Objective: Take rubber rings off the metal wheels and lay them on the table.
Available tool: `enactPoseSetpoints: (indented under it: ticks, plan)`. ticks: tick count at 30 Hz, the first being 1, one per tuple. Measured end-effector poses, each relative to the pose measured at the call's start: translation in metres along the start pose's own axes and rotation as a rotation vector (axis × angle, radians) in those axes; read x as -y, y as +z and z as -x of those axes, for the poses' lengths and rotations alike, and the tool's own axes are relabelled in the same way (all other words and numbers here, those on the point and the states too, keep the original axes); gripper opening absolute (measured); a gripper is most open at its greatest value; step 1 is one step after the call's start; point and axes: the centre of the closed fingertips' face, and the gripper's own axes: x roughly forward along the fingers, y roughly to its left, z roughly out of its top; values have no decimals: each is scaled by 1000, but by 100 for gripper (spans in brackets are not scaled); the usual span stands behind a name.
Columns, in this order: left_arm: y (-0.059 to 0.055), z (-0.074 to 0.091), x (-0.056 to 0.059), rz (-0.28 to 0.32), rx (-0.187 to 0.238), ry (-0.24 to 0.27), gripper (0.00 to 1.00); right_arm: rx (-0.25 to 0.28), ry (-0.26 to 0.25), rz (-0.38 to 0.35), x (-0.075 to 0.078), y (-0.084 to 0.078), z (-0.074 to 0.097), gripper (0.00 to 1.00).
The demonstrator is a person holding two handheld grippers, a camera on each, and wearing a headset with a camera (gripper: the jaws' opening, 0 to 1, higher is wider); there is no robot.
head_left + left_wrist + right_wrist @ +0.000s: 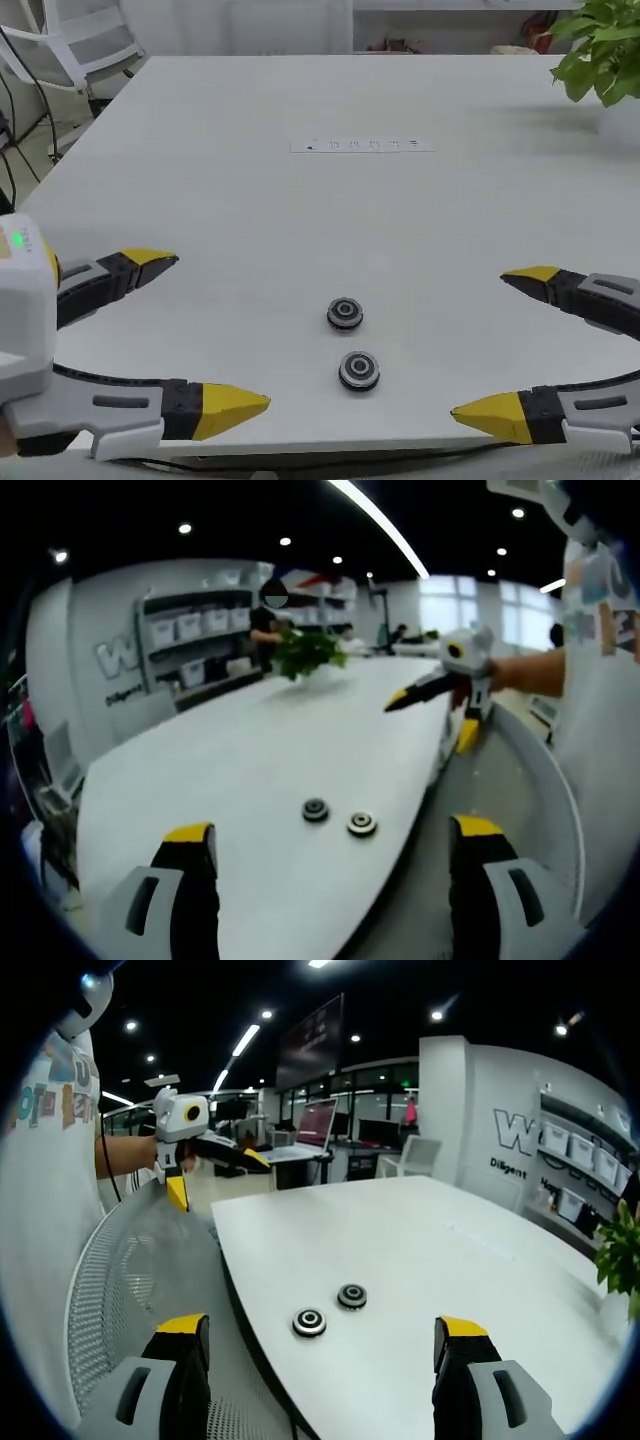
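The left tongs (205,330) and right tongs (490,343) are grey and black plastic with pointed yellow tips. Both are spread wide and hold nothing, one at each side of the head view and pointing inward. Between them, close to the front edge of the worktop (300,220), lie two small round wheels. The far wheel (345,313) and near wheel (359,370) both lie flat, just beside each other and not touching. Each has a shiny metal hub inside a dark outer band, which looks to be the rings (330,314), still on. They are too small to tell how the bands sit on the metal.

The worktop is pale grey, smooth and matte, with a rounded corner in the gripper views. A thin white label strip (362,146) lies well beyond the wheels, its print too small to read. A leafy green plant (600,50) stands at the far right corner, cut off by the frame. A white chair (85,40) is partly in view beyond the far left corner.

In the left gripper view, shelves (200,630) with pale bins line a wall under ceiling spotlights. In the right gripper view an open laptop (315,1125) sits on a desk beyond. The rear parts of both tongs run out of the head view.
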Motion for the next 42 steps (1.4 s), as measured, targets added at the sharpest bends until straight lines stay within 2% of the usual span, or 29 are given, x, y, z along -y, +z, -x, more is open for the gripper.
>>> enactPoseSetpoints:
  ticks: [8, 23, 25, 37, 42]
  plan:
    - [-2, 1, -3, -3, 5, 6, 97, 18, -2, 10, 4, 5, 0, 92]
    - [-3, -5, -9, -35, 1, -6, 97, 20, -4, 4, 12, -1, -3, 91]
    - [-3, -6, -9, -33, 0, -20, 96, 26, -2, 3, 14, 0, -4, 91]
    - [1, -23, -19, -53, 3, -41, 95, 43, 24, 20, 24, 4, -17, 90]
    - [1, -30, -20, -57, 1, -57, 95, 46, 47, 30, 24, 5, -25, 89]
